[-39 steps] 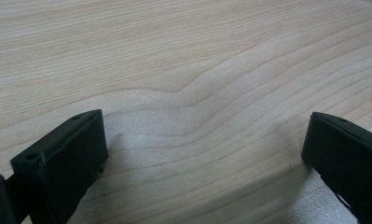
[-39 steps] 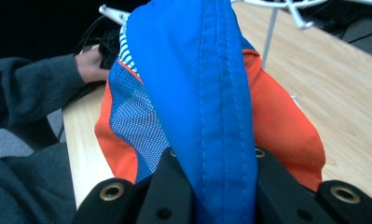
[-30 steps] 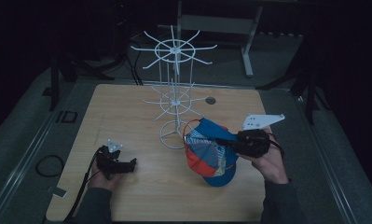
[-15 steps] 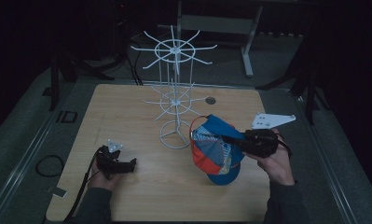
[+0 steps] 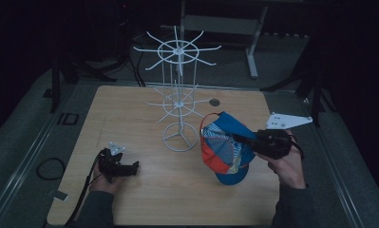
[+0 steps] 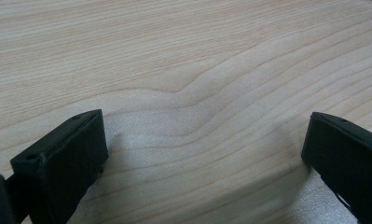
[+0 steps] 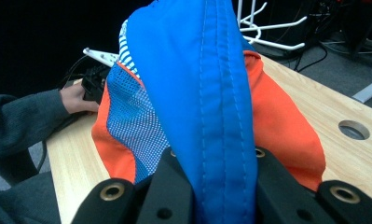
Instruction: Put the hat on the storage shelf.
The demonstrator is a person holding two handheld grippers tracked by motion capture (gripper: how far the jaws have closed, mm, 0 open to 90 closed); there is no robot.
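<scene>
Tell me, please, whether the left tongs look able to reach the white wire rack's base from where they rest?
Probably yes: the left tongs rest open on the table, with bare wood between them and the rack's base.

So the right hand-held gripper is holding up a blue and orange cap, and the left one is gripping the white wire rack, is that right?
Not quite. The right hand-held gripper does hold the cap, but the left hand-held gripper grips nothing: the left gripper view shows its jaws open over bare table. The wire rack stands apart, untouched.
</scene>
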